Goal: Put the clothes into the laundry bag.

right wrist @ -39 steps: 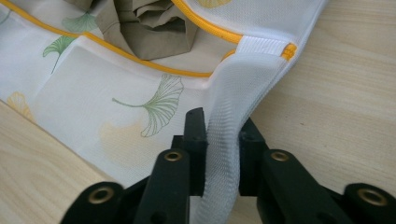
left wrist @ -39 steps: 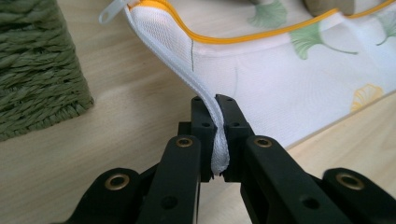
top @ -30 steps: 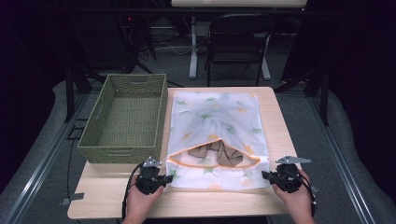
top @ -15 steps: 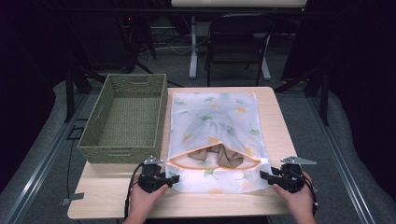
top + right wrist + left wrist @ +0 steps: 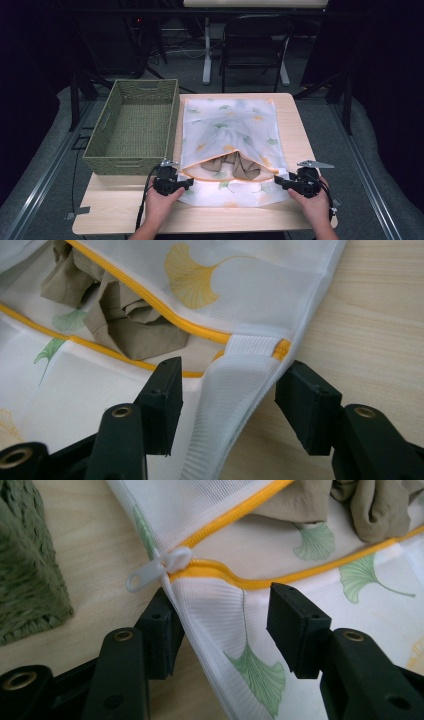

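Laundry bag lies flat on the counter, just right of the basket. Zipper already open, brown clothes still inside; emptying is left. Both grippers just opened: left gripper and right gripper are spread, straddling the bag's near corners, not pinching. Left gripper view adds the zipper pull at that corner.

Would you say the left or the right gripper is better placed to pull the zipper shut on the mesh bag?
Left, probably. The left gripper, jaws just opened, sits right below the zipper pull of the mesh bag. The right gripper, also just opened, is at the zipper's far end.
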`<state>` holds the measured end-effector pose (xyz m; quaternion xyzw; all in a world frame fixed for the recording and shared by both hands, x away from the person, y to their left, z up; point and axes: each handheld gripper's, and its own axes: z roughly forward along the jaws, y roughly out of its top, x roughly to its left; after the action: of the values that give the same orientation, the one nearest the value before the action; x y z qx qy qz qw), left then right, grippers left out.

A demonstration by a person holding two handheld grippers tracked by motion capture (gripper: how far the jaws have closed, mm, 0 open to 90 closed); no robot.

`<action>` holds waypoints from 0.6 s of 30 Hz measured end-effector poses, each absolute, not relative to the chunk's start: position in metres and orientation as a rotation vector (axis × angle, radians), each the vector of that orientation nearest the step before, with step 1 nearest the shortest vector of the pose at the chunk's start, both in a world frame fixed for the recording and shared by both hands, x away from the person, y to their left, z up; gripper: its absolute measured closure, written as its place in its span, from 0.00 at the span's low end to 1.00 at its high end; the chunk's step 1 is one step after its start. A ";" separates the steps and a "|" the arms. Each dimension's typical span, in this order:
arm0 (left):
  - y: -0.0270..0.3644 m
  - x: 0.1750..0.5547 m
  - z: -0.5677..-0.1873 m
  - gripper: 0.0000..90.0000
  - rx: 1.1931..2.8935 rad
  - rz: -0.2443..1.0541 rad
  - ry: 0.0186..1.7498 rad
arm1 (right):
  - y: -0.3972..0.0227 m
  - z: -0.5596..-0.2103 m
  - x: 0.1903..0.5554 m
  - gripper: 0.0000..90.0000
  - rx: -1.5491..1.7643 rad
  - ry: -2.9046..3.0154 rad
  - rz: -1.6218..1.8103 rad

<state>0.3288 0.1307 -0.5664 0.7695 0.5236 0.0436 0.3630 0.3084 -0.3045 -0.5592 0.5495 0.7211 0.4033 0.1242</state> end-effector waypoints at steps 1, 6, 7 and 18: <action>0.130 0.330 -0.567 0.55 1.974 0.120 1.353 | -0.304 -0.560 0.310 0.49 1.614 2.099 1.174; 0.126 0.333 -0.571 0.62 1.951 0.161 1.344 | -0.304 -0.563 0.318 0.50 1.619 2.099 1.177; 0.125 0.333 -0.571 0.63 1.953 0.172 1.341 | -0.304 -0.564 0.319 0.50 1.615 2.099 1.174; 0.123 0.331 -0.575 0.83 2.002 0.236 1.310 | -0.301 -0.567 0.321 0.64 1.629 2.090 1.152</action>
<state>0.3308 0.1233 -0.5746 0.7767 0.5084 0.0915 0.3605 0.3211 -0.3006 -0.5668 0.5593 0.7176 0.3956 0.1255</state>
